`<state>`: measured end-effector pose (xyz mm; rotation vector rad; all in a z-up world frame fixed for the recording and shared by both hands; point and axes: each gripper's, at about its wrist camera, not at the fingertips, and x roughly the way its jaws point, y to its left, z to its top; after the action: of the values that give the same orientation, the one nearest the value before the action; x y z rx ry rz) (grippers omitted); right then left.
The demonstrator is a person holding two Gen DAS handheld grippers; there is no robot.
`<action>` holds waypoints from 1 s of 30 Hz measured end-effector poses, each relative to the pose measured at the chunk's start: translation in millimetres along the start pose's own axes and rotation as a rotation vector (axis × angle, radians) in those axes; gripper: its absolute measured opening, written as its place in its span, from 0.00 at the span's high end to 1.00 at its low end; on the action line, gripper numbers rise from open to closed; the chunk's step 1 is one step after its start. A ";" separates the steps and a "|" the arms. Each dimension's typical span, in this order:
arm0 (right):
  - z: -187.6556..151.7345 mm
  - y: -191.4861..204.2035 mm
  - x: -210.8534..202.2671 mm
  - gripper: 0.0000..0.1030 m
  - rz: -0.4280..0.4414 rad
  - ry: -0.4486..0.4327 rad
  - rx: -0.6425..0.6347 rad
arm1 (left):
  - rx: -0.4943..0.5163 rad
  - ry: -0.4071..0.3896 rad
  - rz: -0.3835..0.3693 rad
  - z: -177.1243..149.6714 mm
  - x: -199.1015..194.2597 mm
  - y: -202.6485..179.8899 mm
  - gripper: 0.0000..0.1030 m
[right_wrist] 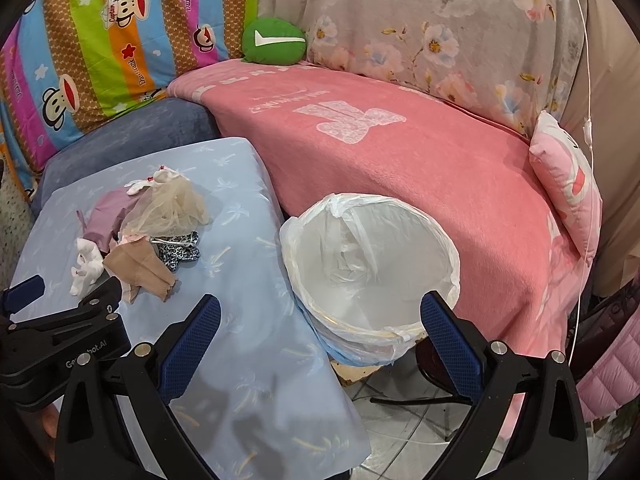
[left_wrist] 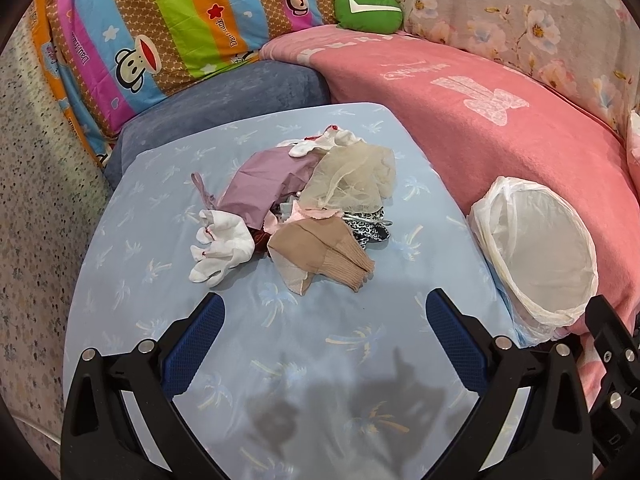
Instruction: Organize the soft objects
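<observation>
Left wrist view: a small heap of soft things [left_wrist: 304,208] in the middle of the pale blue table [left_wrist: 320,360]. All mixed up there, so nothing sorted yet. White sock [left_wrist: 222,248] at the near left edge, tan stocking [left_wrist: 320,256] at the near front, purple cloth [left_wrist: 268,184] and see-through net [left_wrist: 352,180] behind, spotted bit [left_wrist: 370,228] tucked at the right. Left gripper [left_wrist: 324,320] spread wide and holding nothing, hanging just short of the tan stocking, likely lined up to grab that first. White lined basket [left_wrist: 536,248] at the right edge of the table, close by for dropping things in.

Right wrist view: right gripper [right_wrist: 320,320] also spread wide, nothing inside, aimed at the basket mouth, maybe waiting there to help. Basket looks bare inside but for its crinkled bag. Heap off to the left, well apart from these fingers.
</observation>
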<state>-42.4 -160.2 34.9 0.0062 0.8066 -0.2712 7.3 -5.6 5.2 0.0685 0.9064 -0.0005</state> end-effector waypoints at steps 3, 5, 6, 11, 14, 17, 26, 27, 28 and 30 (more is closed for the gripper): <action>-0.3 0.1 -0.8 0.06 -0.001 0.000 -0.001 | 0.000 0.000 0.000 0.0 0.0 -0.4 0.06; -0.3 -0.1 -0.7 0.06 0.000 0.000 0.000 | 0.000 0.000 0.001 -0.2 -0.1 -0.4 0.06; -0.4 -0.1 -1.1 0.06 0.001 0.000 0.001 | -0.001 0.000 0.001 -0.3 -0.4 -0.5 0.06; -1.2 -0.9 -1.3 0.06 0.001 0.001 0.002 | 0.000 -0.004 0.002 -0.6 -2.1 0.1 0.06; -1.1 -0.9 -1.0 0.06 0.001 0.000 0.002 | 0.001 -0.005 0.002 -0.7 -2.4 0.0 0.06; -2.0 -2.5 -1.6 0.06 0.001 0.002 0.006 | 0.002 -0.005 0.002 -0.8 -2.6 -0.2 0.07; -2.5 -3.7 -1.7 0.06 0.001 0.003 0.007 | 0.002 -0.005 0.002 -0.6 -2.7 -0.5 0.07; -2.6 -3.6 -1.7 0.06 0.001 0.003 0.008 | 0.003 -0.004 0.002 -0.6 -2.6 -0.5 0.07; -2.3 -3.4 -1.6 0.06 0.002 0.003 0.007 | 0.002 -0.004 0.002 -0.6 -2.7 -0.5 0.07; -2.2 -3.3 -1.6 0.06 0.001 0.003 0.006 | 0.002 -0.002 0.002 -0.2 -2.6 -1.0 0.07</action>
<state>-45.9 -162.7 34.8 0.0129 0.8091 -0.2725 5.5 -6.7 7.1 0.0718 0.9039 0.0003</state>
